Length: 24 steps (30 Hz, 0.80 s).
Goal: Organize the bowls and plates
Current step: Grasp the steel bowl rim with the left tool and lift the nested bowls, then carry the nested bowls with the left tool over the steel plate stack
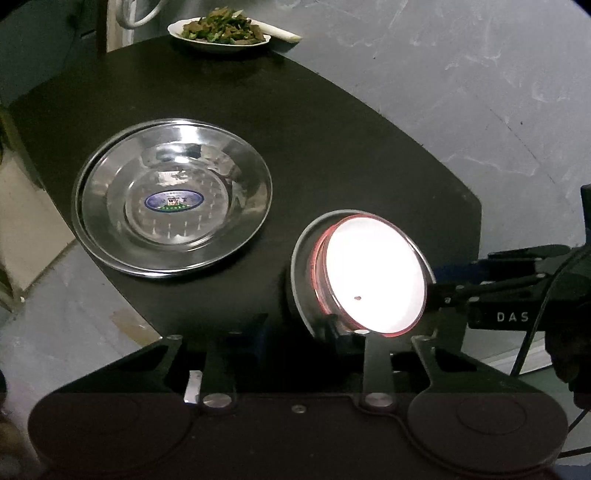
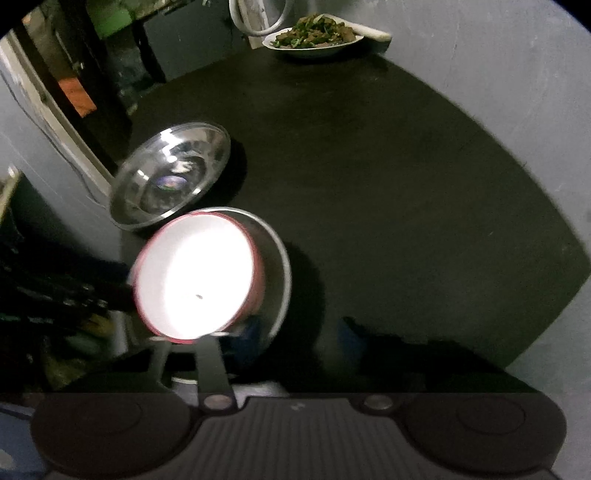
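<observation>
In the left wrist view, the white bowl with a red rim is being shown tilted inside a grey metal bowl, on the near part of the dark desk. The left tool is being closed on the near rim of this pair, its fingers narrowed around the edge. The right tool is being pressed to the rim from the right of the white bowl. A steel plate is being kept left of the white bowl, apart from it. A dish of food is being seen far beyond it, at the desk's far edge.

In the right wrist view, the right tool is being closed on the white bowl's near rim. The steel plate is being shown just behind the white bowl.
</observation>
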Available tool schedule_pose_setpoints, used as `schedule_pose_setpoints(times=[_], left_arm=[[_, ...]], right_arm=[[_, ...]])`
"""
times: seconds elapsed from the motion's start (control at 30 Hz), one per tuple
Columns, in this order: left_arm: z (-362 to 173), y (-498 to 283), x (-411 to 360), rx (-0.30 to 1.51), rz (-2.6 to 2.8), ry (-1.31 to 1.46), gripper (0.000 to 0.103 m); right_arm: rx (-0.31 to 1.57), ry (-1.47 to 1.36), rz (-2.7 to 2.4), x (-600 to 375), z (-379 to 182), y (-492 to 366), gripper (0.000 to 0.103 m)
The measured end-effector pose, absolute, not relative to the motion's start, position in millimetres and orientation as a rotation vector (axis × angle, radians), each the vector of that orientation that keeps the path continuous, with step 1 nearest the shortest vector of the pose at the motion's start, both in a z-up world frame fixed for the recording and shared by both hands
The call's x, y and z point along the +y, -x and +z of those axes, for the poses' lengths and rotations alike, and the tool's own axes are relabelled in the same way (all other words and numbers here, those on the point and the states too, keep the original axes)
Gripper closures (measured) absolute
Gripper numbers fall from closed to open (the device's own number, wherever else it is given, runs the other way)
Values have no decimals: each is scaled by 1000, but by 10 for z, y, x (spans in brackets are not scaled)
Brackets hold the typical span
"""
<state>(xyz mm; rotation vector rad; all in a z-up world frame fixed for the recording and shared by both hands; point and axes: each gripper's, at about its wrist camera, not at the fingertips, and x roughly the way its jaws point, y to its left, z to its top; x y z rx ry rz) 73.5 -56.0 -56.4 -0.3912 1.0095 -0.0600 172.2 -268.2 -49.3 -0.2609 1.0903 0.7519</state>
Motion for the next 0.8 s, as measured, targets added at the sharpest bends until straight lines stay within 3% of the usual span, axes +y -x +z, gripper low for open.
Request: schedule_pose_setpoints(times=[0.13, 0.8], left_arm=[[-572, -755, -569, 1002, -77, 415, 84], [-617, -787, -564, 995, -24, 458, 85]], right_arm=[[1103, 278, 804, -2645, -480, -1756, 74], [1171, 234, 864, -2646, -560, -1854, 77]])
